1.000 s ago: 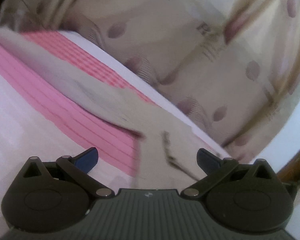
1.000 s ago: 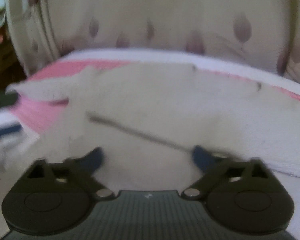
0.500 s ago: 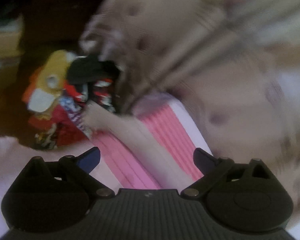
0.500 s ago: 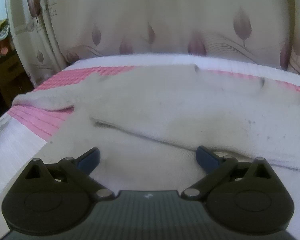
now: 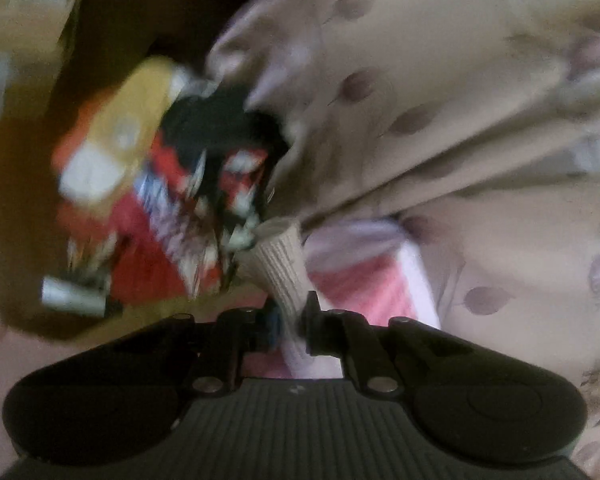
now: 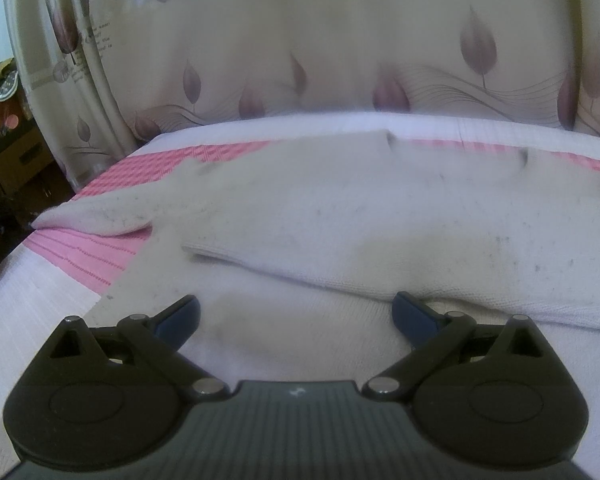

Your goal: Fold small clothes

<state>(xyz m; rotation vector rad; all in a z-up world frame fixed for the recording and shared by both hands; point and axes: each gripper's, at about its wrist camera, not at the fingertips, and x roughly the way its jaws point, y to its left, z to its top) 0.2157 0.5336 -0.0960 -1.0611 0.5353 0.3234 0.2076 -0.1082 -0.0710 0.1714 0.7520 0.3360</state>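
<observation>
A cream knitted sweater (image 6: 380, 216) lies spread on a pink and white cloth (image 6: 80, 252), one part folded over its body. Its left sleeve (image 6: 100, 216) reaches toward the cloth's left edge. In the left wrist view my left gripper (image 5: 290, 320) has that sleeve's ribbed cuff (image 5: 280, 264) between its jaws. The jaws are closing and the pads press on the knit. My right gripper (image 6: 296, 316) hovers open just over the sweater's near part, with nothing between its fingers.
A beige curtain with purple leaf prints (image 6: 340, 40) hangs right behind the cloth's far edge. Past the left edge, lower down, lies a blurred heap of red, yellow and black things (image 5: 160, 200). Dark wooden furniture (image 6: 16, 152) stands far left.
My left gripper swung left along the sleeve to its end, rolled, and went from wide open to shut on the cuff. The right gripper stayed open over the sweater.
</observation>
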